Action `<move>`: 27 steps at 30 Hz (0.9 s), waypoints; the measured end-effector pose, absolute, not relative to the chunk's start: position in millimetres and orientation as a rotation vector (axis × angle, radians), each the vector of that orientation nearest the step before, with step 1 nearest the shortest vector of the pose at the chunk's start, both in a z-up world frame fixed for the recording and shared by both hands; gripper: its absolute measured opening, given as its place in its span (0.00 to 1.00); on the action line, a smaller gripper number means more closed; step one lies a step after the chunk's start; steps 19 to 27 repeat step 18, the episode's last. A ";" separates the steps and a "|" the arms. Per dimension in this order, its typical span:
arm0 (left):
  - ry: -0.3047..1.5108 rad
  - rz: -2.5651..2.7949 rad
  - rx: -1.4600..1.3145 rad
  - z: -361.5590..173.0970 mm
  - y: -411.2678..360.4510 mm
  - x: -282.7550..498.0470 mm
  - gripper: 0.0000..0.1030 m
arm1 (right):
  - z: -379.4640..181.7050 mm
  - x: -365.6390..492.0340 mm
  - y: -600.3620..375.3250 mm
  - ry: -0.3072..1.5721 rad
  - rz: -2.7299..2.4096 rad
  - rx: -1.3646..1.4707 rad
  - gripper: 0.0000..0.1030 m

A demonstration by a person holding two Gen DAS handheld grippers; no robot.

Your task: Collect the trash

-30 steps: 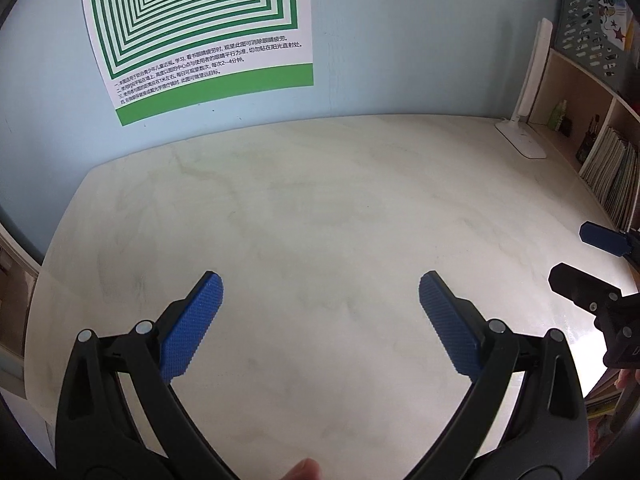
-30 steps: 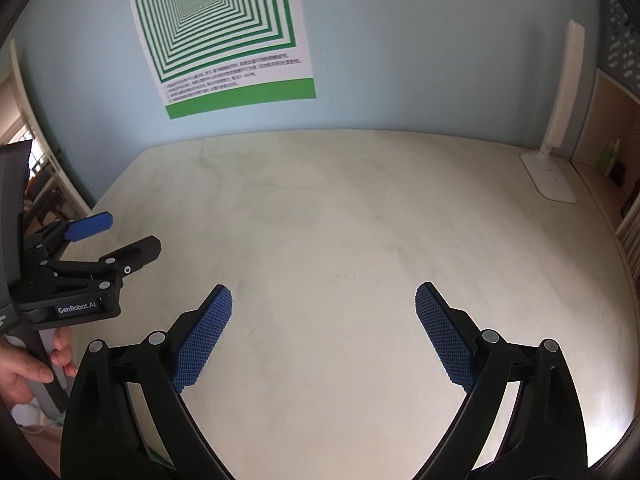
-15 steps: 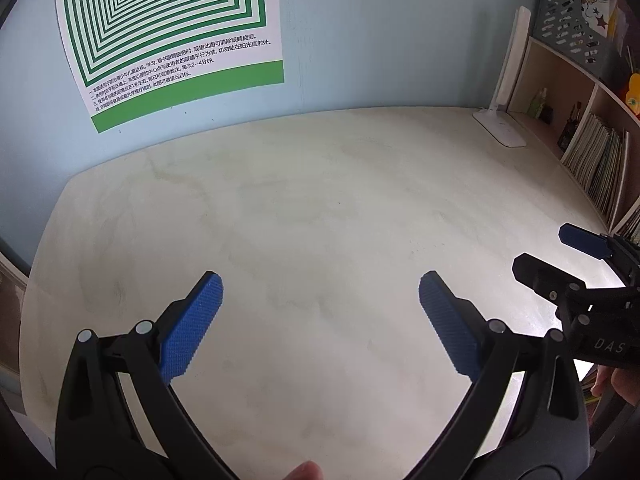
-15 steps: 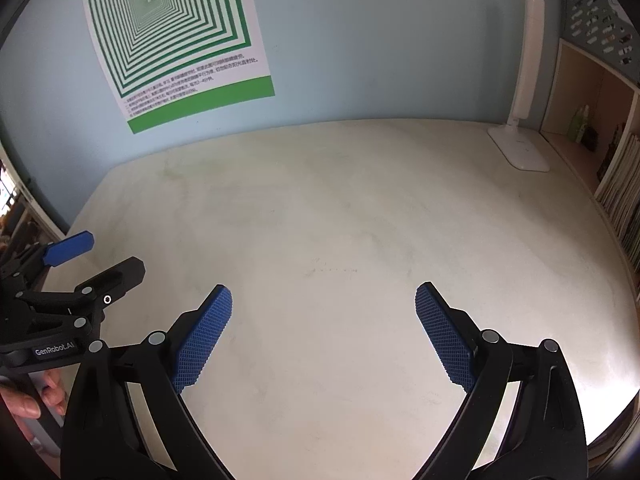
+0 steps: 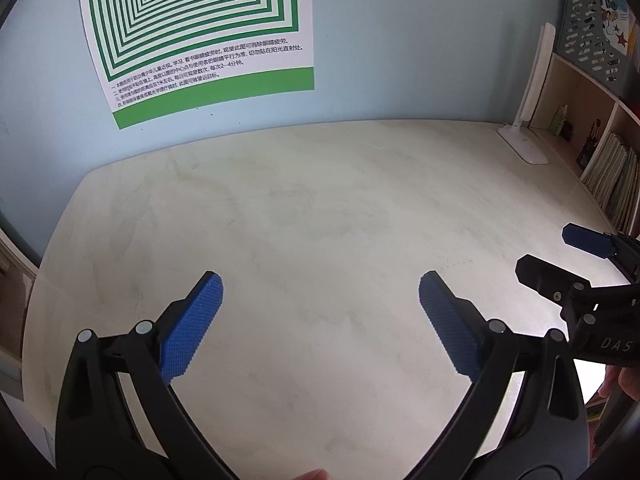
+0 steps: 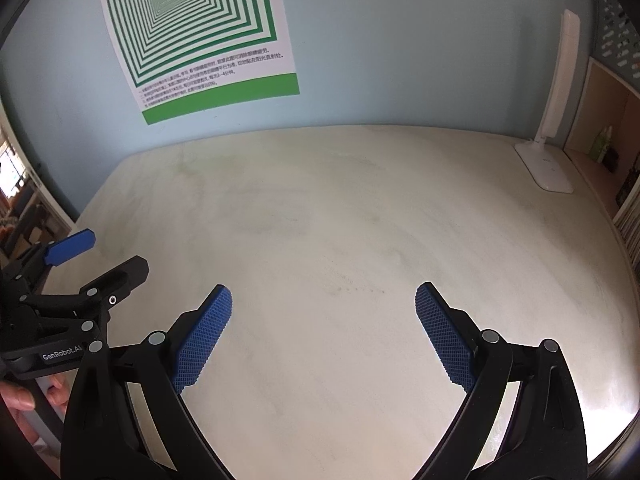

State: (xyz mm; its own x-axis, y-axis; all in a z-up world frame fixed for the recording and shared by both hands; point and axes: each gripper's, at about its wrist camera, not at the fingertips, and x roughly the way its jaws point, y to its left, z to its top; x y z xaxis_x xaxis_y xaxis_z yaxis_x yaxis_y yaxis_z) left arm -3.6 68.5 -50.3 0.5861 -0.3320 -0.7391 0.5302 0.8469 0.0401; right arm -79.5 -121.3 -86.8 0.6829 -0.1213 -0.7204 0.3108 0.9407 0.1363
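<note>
Left hand-held gripper (image 5: 320,292) low in the frame, blue pads wide apart, nothing between them. Right hand-held gripper (image 6: 323,300) the same: spread wide, holding nothing. Ahead, only bare pale worktop (image 5: 320,208). No trash to be seen anywhere, so no telling if soft, light or where to pinch. White lamp (image 6: 556,120) far at upper right.

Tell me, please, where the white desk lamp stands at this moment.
The white desk lamp stands at the far right corner of the table in both wrist views, against the blue wall and right beside the wooden bookshelf.
</note>
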 end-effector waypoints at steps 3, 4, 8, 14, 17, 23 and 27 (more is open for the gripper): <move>0.785 -0.476 0.295 -53.3 71.1 -1.7 0.93 | -88.1 -76.1 -120.6 0.791 -0.237 0.257 0.90; 0.790 -0.466 0.296 -54.8 72.2 -0.4 0.93 | -88.4 -74.6 -119.9 0.793 -0.235 0.256 0.90; 0.829 -0.443 0.288 -61.2 76.1 5.1 0.93 | -87.8 -70.1 -117.5 0.796 -0.226 0.243 0.90; 0.858 -0.423 0.294 -64.1 79.0 10.0 0.93 | -87.6 -66.6 -117.4 0.800 -0.218 0.244 0.90; 0.862 -0.425 0.285 -63.0 80.1 10.2 0.93 | -87.3 -66.3 -116.8 0.800 -0.218 0.239 0.90; 0.864 -0.425 0.281 -63.2 80.5 10.1 0.93 | -87.3 -66.4 -116.7 0.801 -0.220 0.237 0.90; 0.864 -0.425 0.281 -63.2 80.5 10.1 0.93 | -87.3 -66.4 -116.7 0.801 -0.220 0.237 0.90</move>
